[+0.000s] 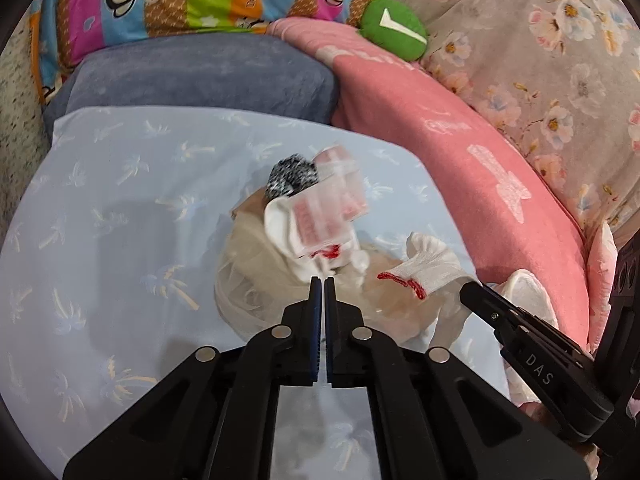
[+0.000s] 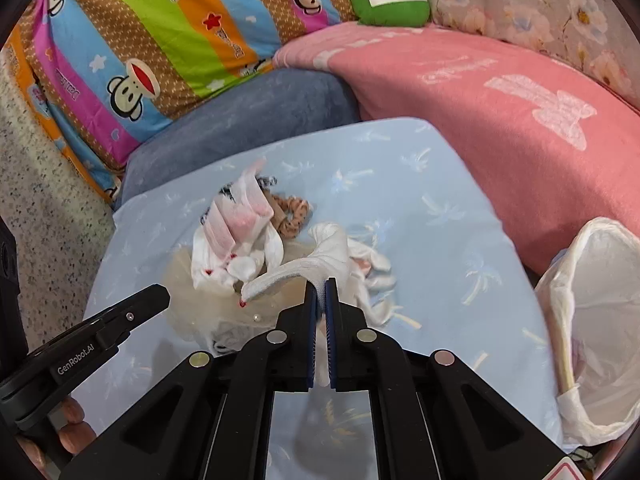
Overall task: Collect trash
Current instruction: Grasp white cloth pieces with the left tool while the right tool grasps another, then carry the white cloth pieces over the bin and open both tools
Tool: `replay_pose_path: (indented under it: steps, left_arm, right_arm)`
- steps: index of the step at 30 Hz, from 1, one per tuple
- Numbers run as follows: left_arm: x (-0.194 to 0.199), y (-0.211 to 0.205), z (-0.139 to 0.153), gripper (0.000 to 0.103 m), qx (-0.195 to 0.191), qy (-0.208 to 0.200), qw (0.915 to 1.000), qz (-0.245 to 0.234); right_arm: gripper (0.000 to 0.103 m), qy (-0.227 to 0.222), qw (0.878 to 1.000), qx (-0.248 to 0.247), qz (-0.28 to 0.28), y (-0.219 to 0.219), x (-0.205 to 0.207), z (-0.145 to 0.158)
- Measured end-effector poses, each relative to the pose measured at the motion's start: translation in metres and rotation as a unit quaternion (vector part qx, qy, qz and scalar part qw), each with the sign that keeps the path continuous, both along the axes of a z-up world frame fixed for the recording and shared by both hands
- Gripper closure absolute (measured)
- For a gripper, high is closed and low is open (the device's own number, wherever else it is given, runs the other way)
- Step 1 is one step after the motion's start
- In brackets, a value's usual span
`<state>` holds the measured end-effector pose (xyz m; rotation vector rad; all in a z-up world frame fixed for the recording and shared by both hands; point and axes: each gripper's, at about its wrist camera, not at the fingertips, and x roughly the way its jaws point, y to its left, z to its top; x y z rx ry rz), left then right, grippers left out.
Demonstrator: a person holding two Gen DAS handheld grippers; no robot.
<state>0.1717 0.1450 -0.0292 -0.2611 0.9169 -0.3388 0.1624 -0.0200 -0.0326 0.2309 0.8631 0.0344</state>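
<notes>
My right gripper (image 2: 319,286) clamps a white glove (image 2: 288,274); left gripper (image 1: 322,282) pinches a wrapper (image 1: 328,208).
Lift clear, then swing to the bag (image 2: 592,320) at three o'clock.

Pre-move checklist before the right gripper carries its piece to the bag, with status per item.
1. Right gripper shut on the white cloth: ok, fabric sits between the jaws.
2. Left gripper holding anything: cannot tell; jaws are shut, the red-printed wrapper hangs blurred just past the tips.
3. Cloth free of the pile: not ok, its far end still lies across the other scraps.
4. Bag mouth open: ok, rim gapes at the right edge of the bed sheet.
5. Path from pile to bag: ok, only bare sheet between.
6. Grippers apart: ok, a gap shows between them.
</notes>
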Motion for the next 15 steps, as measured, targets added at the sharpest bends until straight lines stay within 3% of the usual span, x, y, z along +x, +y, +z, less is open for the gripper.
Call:
replay_pose_path:
  steps: [6,10,12,14,15]
  left_arm:
    - [-0.008,-0.004,0.018,0.101,-0.001,-0.023,0.9997,-0.004]
    - [-0.004,-0.005,0.013,0.098,0.013,-0.009,0.9999,-0.001]
    - [0.002,-0.007,0.009,0.079,0.030,-0.006,0.9995,-0.005]
    - [0.006,-0.008,0.008,0.035,0.046,-0.016,0.9988,0.002]
    - [0.008,-0.009,0.009,0.031,0.050,-0.029,0.9983,0.009]
  right_arm:
    - [0.099,-0.030,0.999,0.007,-0.013,-0.014,-0.016,0.027]
    - [0.099,-0.038,0.999,0.010,-0.020,-0.024,-0.024,0.036]
    - [0.099,-0.040,0.999,0.012,-0.022,-0.027,-0.025,0.039]
    - [0.099,-0.041,0.999,0.013,-0.024,-0.030,-0.025,0.039]
    - [0.099,-0.042,0.999,0.013,-0.024,-0.031,-0.024,0.039]
